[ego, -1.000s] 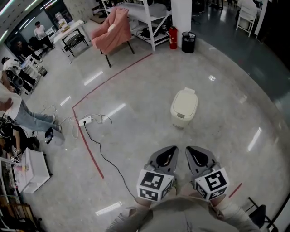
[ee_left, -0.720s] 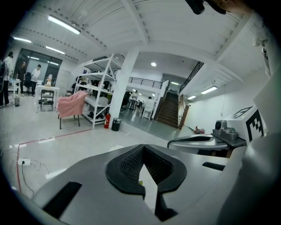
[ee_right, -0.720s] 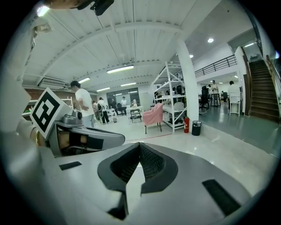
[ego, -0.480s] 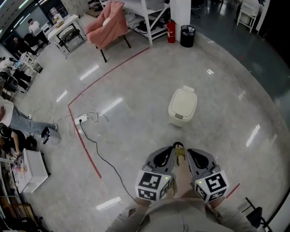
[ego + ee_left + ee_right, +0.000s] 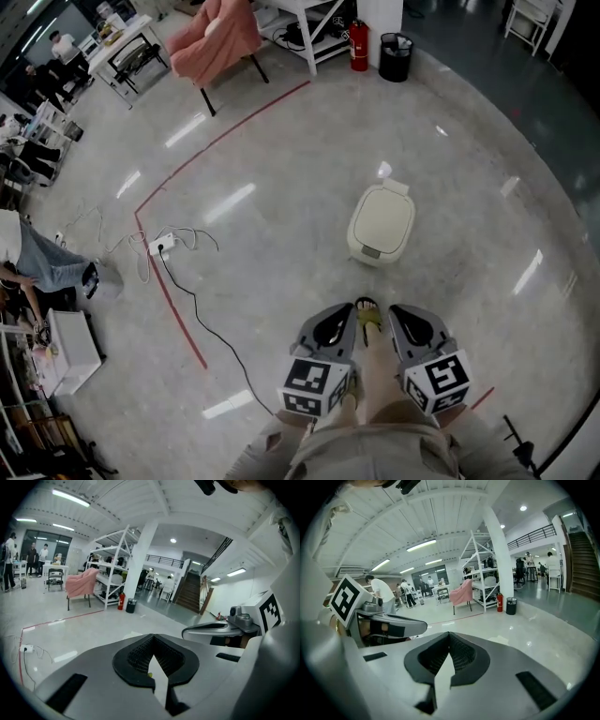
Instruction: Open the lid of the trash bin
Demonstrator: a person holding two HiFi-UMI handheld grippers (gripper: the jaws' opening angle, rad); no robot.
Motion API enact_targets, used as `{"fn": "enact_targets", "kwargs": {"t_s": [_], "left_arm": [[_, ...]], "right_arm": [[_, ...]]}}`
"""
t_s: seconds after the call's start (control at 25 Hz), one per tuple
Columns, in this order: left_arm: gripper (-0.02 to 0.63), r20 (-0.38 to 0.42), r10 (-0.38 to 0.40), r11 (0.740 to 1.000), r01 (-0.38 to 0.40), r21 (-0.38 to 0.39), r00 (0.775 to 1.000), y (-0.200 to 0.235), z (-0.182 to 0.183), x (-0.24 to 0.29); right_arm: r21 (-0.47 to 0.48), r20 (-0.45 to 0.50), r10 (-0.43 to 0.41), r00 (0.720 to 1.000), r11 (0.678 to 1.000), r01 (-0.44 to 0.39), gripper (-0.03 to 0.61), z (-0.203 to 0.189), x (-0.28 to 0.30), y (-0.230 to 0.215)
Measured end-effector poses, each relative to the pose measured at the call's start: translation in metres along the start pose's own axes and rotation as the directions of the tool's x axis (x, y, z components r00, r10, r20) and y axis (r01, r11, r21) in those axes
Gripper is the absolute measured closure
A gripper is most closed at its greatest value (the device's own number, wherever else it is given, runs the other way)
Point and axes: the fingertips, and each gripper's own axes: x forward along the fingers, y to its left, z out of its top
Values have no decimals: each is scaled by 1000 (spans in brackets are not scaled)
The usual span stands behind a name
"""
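A cream trash bin (image 5: 382, 223) with its lid down stands on the grey floor in the head view, a step ahead of me. My left gripper (image 5: 349, 314) and right gripper (image 5: 397, 315) are held side by side at waist height, short of the bin and touching nothing. Each gripper's jaws are shut with nothing between them. In the left gripper view my left gripper (image 5: 157, 674) fills the lower frame, and my right gripper (image 5: 440, 679) does the same in its own view; both hide the floor just ahead.
My foot (image 5: 367, 317) shows between the grippers. A red tape line (image 5: 178, 309) and a power strip (image 5: 156, 247) with a black cable lie to the left. A pink chair (image 5: 217, 33), fire extinguisher (image 5: 360, 45), black waste basket (image 5: 397, 55) and white shelving stand far back. People are at the left.
The bin has come closer and lower in the head view as I walked toward it. My foot stepped forward between the grippers. Both grippers stay shut.
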Motion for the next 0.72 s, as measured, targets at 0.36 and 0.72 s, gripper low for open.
{"fn": "enact_targets", "kwargs": {"t_s": [0.36, 0.72], "left_arm": [[609, -72, 43, 999, -45, -30, 997, 43, -27, 70], [609, -133, 50, 997, -59, -58, 990, 77, -75, 129]], "right_arm": [[-10, -75, 19, 997, 1000, -20, 580, -28, 68, -44], [10, -168, 8, 986, 1000, -7, 580, -84, 127, -78]]}}
